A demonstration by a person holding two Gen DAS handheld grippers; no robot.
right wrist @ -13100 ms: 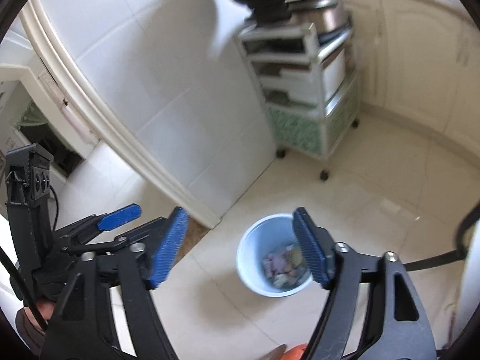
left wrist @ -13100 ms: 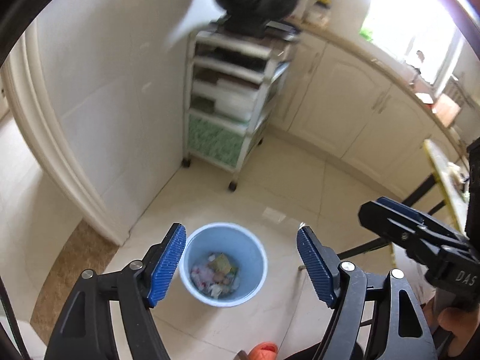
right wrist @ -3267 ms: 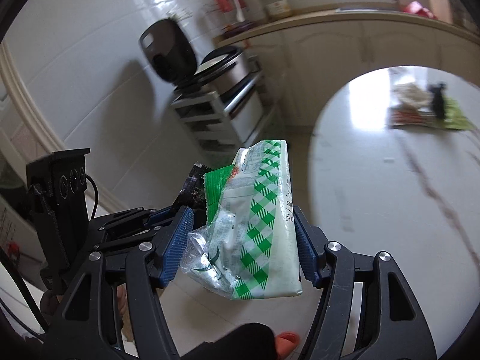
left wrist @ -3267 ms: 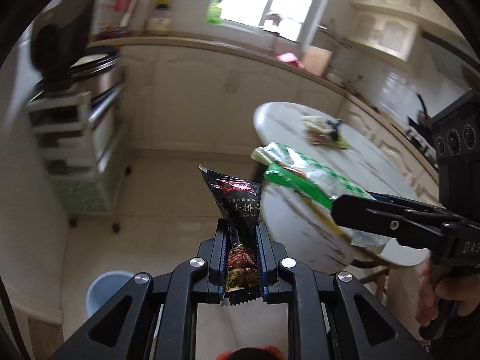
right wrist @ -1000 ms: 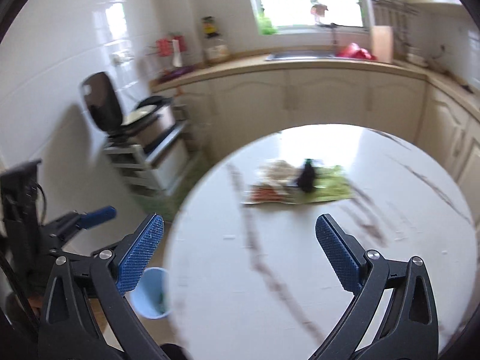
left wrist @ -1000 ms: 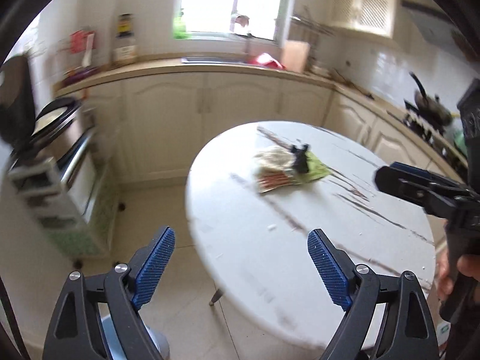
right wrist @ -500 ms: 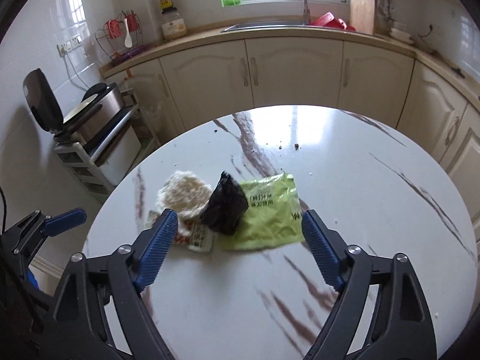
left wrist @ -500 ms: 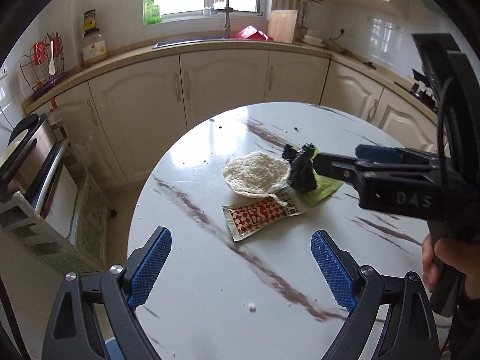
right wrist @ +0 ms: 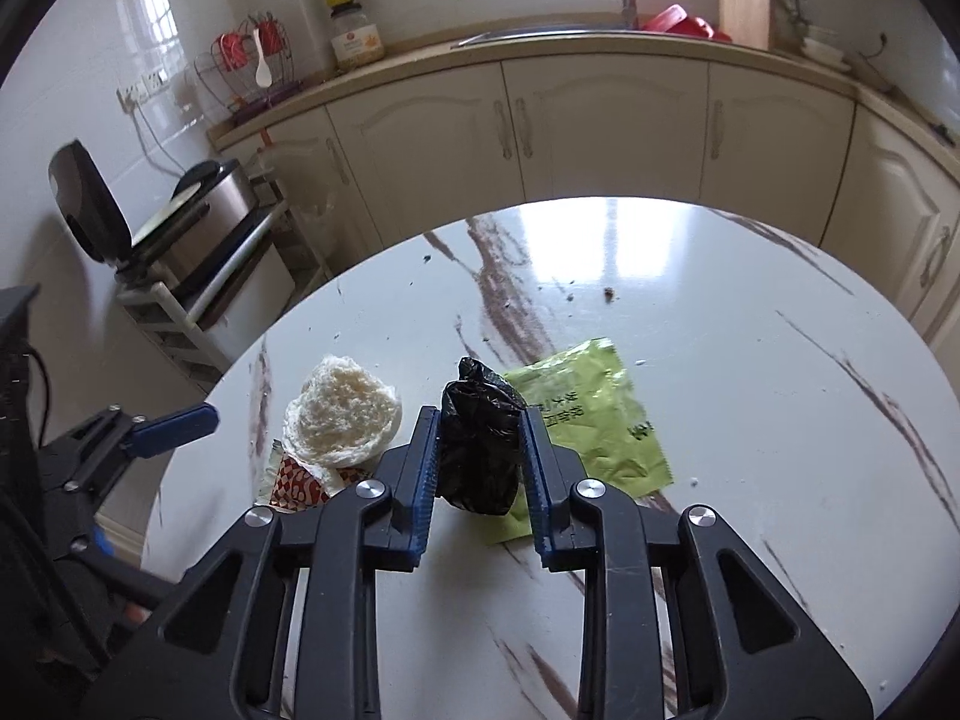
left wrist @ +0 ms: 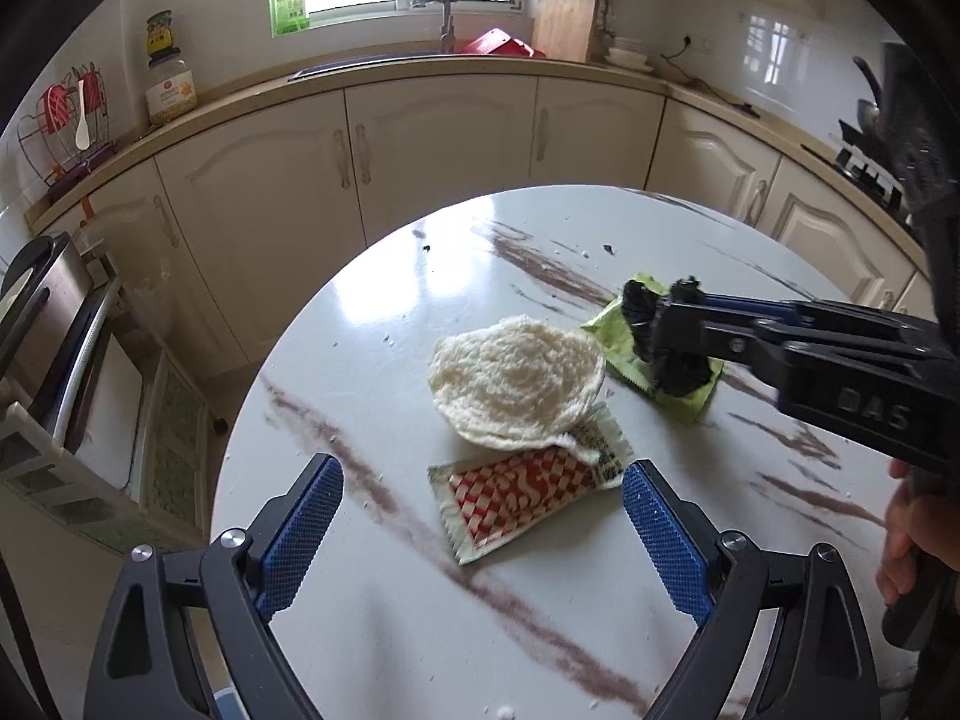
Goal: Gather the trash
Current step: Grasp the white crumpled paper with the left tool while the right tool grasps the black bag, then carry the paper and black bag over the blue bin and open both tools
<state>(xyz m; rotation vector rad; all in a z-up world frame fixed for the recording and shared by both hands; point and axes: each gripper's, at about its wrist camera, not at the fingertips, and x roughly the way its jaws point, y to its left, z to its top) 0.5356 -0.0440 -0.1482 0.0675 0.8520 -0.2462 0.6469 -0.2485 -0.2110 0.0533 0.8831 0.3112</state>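
My right gripper (right wrist: 480,468) is shut on a crumpled black plastic bag (right wrist: 480,450), which sits over a green wrapper (right wrist: 594,414) on the round marble table (right wrist: 750,420). In the left wrist view the right gripper (left wrist: 666,336) holds the black bag (left wrist: 678,369) over the green wrapper (left wrist: 684,402). My left gripper (left wrist: 480,516) is open and empty, its fingers either side of a red-and-white checked wrapper (left wrist: 516,495). A white fluffy round pad (left wrist: 516,378) lies partly on that wrapper; it also shows in the right wrist view (right wrist: 342,414).
Cream kitchen cabinets (left wrist: 438,144) and a counter with a sink run behind the table. A trolley with a rice cooker (right wrist: 192,216) stands to the left. Crumbs (right wrist: 609,294) dot the far tabletop. The table's edge (left wrist: 240,420) is just left of my left gripper.
Both grippers have moved in toward the trash on the table. My right gripper went from open to shut on the black bag. My left gripper stayed open, now nearer the checked wrapper.
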